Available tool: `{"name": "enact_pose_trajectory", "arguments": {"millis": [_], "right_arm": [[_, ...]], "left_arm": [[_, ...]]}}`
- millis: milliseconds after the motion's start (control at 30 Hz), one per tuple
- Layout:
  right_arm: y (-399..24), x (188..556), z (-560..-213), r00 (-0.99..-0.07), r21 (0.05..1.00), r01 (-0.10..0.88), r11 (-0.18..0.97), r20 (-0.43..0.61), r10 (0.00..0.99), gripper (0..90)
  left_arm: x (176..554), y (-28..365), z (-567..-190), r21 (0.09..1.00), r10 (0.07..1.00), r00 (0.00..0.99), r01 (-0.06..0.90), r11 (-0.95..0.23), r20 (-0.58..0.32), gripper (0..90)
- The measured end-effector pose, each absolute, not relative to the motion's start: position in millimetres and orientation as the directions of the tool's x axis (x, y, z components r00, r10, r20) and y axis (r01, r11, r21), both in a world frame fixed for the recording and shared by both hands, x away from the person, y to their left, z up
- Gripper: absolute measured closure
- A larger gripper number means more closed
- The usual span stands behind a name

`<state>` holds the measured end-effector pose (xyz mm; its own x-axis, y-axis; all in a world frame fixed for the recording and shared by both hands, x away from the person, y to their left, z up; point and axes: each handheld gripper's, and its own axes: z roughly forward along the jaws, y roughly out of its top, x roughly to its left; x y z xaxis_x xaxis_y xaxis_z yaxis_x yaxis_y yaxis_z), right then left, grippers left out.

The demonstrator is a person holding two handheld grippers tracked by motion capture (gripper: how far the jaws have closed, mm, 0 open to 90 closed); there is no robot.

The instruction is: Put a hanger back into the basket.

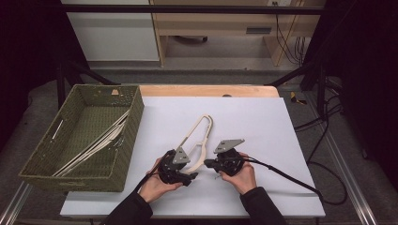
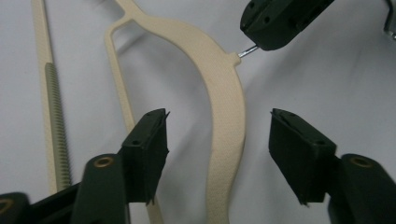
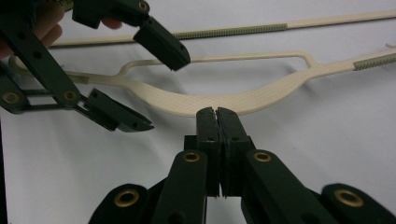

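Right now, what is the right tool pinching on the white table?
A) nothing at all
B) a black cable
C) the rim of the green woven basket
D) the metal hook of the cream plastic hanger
D: in the left gripper view, the right tool is shut on the thin metal hook sticking out of the cream plastic hanger.

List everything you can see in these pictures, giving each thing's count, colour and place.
hanger: one, cream, on the white sheet between the two tongs
basket: one, olive green, woven, at the table's left edge
hangers in basket: several, cream, lying slanted inside
white sheet: one, covers the tabletop
left tongs: one, black, jaws open astride the hanger's shoulder
right tongs: one, black, jaws shut at the hanger's hook
hands: two, dark sleeves, bottom edge
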<state>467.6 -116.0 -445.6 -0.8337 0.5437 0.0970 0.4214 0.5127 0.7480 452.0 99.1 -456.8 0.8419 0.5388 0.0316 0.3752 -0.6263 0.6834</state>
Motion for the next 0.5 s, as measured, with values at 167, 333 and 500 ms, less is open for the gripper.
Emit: {"name": "enact_pose_trajectory", "arguments": {"millis": [167,333,500], "right_arm": [[-115.2,466.9,-442.6,-0.833,0.747,0.426,0.511,0.102,0.544,89.4],[-112.9,463.8,-436.6,-0.836,0.752,0.414,0.513,0.092,0.541,89.4],[-112.4,462.7,-435.2,-0.834,0.755,0.413,0.510,0.089,0.544,89.3]], "left_arm": [[452.1,89.3,-459.9,0.651,0.533,0.843,0.362,-0.667,0.077,54.0],[450.8,84.4,-460.9,0.627,0.539,0.835,0.365,-0.688,0.106,67.9],[449.4,83.5,-460.0,0.622,0.551,0.827,0.372,-0.689,0.116,72.3]]}}
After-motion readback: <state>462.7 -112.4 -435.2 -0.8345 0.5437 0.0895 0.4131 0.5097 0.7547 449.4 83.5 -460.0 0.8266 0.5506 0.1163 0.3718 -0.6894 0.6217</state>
